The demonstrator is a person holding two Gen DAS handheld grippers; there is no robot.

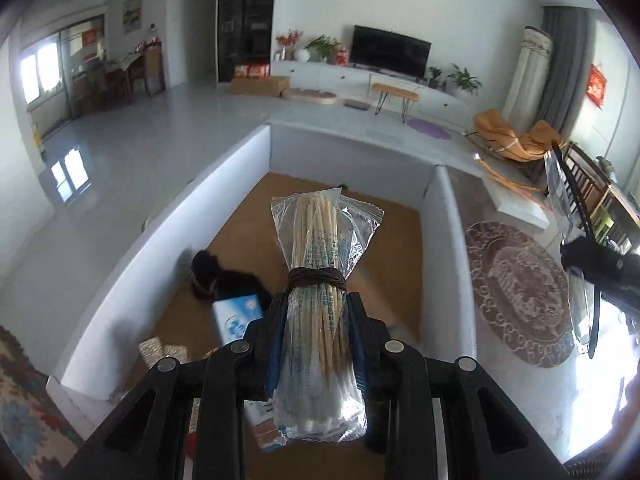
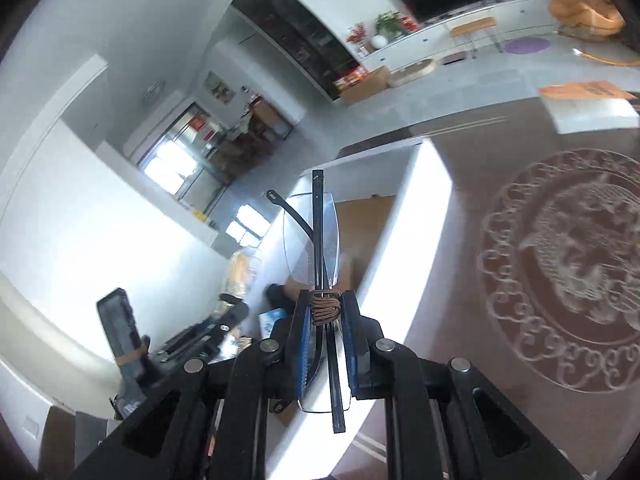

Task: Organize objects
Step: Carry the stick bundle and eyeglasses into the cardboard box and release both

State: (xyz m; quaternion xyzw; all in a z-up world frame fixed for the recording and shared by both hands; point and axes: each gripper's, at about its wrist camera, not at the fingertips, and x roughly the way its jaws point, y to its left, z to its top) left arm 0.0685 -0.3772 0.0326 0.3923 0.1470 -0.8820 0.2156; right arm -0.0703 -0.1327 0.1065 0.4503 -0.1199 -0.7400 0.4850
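Cotton swabs (image 1: 320,300), a clear-wrapped bundle bound with a brown band, sit clamped between the pads of the left hand-held gripper (image 1: 318,320), its jaws narrow on the pack. The bundle hangs above a white box (image 1: 168,216) with a brown floor, over the middle of it. Below it, toward the box's left wall, lie a blue-and-white carton (image 1: 236,318) and a dark, blurred object (image 1: 212,276) just beyond it; what that object is I cannot tell.

Glasses (image 2: 316,248), folded, with clear rimless lenses and black arms, are pinched in the right hand-held gripper (image 2: 324,320), whose jaws are almost together on them. They hang over the box's right wall (image 2: 400,248). In the left view the same glasses (image 1: 568,216) show at the right edge, well apart from the swabs.

Right of the box a dark counter (image 2: 480,168) bears a round patterned mat (image 2: 568,268). Farther off are a grey floor (image 1: 132,140), a television (image 1: 390,51) and an orange chair (image 1: 516,140).
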